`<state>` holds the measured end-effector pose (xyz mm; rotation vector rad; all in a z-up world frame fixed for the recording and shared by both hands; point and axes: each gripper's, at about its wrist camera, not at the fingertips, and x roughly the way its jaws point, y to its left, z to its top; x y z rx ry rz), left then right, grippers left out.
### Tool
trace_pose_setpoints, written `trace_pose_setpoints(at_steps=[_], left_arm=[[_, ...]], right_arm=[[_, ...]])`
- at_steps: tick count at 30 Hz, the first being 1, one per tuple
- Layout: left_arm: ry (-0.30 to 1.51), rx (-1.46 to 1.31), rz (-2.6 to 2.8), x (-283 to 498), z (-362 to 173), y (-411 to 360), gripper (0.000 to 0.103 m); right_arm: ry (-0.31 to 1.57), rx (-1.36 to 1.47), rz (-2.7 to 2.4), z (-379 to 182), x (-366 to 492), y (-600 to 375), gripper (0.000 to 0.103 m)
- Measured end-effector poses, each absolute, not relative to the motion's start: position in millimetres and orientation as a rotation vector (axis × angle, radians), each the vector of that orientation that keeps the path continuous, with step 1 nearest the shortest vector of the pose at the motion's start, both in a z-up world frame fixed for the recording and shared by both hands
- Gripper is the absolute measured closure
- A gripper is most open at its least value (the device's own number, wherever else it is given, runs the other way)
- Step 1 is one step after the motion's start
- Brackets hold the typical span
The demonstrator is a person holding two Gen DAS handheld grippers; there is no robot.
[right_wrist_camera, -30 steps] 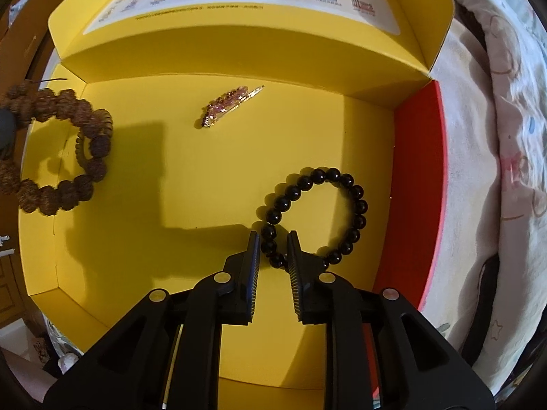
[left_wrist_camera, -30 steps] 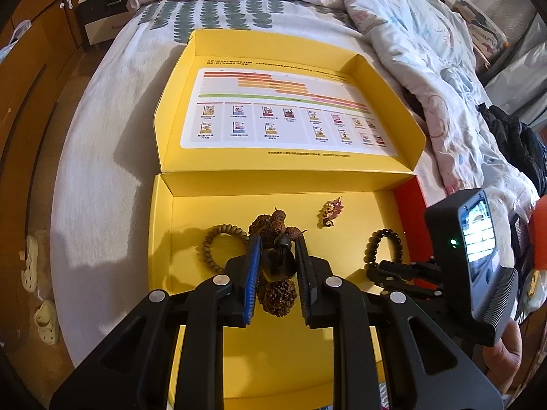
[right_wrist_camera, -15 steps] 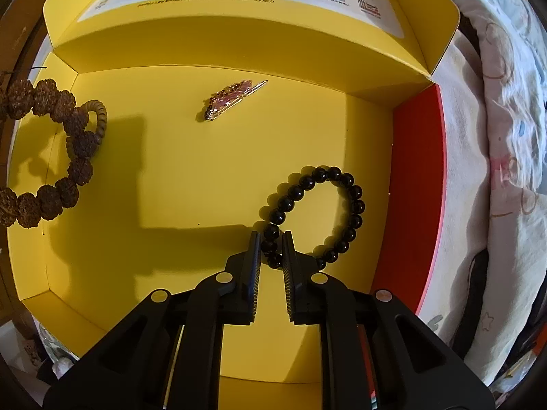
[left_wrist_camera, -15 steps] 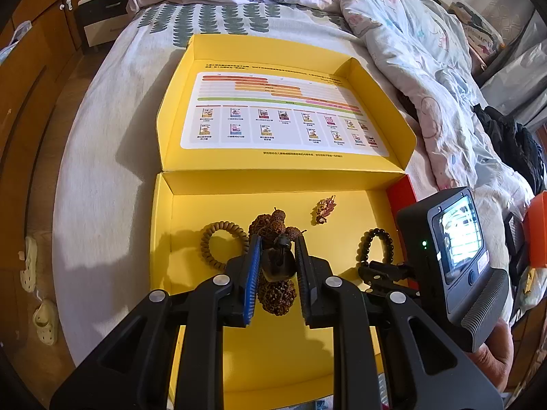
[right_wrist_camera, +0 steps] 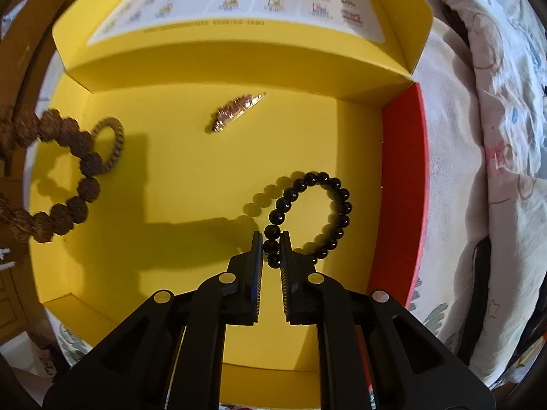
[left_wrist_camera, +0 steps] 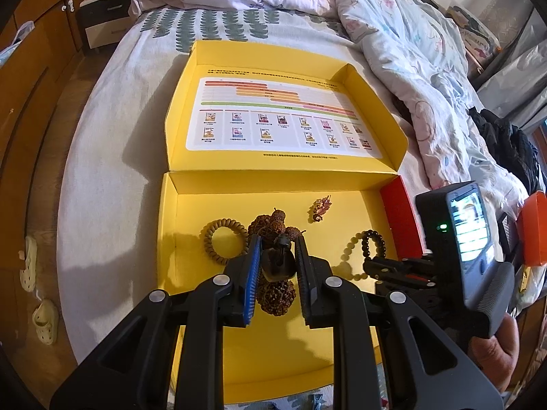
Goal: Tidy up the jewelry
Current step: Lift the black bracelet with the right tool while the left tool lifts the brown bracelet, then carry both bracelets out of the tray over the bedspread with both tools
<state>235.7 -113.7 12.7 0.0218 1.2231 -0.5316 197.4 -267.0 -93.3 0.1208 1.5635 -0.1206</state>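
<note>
right gripper [right_wrist_camera: 271,249] is clamped on the near beads of the black bead bracelet [right_wrist_camera: 316,217], whose loop seems to hang just above the yellow box [right_wrist_camera: 112,266] floor (its shadow sits offset), probably a lift for repositioning. left gripper [left_wrist_camera: 276,259] pinches a dark pendant on the brown seed bracelet [left_wrist_camera: 273,295], holding it over the box, likely so the strand stays untangled. inside the box, a tan coiled bracelet [left_wrist_camera: 222,239] lies at left, and a small pink hair clip [right_wrist_camera: 237,111] near the back wall.
</note>
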Motion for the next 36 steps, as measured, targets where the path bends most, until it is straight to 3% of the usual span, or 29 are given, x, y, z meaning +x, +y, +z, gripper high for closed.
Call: trace_pose_setpoints(at_steps=[19, 36], left_arm=[[1.181, 0.018, -0.547, 215.3, 42.4, -109.2, 0.083], [1.103, 0.059, -0.555, 158.4, 87.9, -108.7, 0.083]], right_arm=[[1.428, 0.227, -0.042, -2.6, 170.2, -287.1, 0.092], [1.322, 0.265, -0.076, 73.5, 95.6, -317.8, 0.092]])
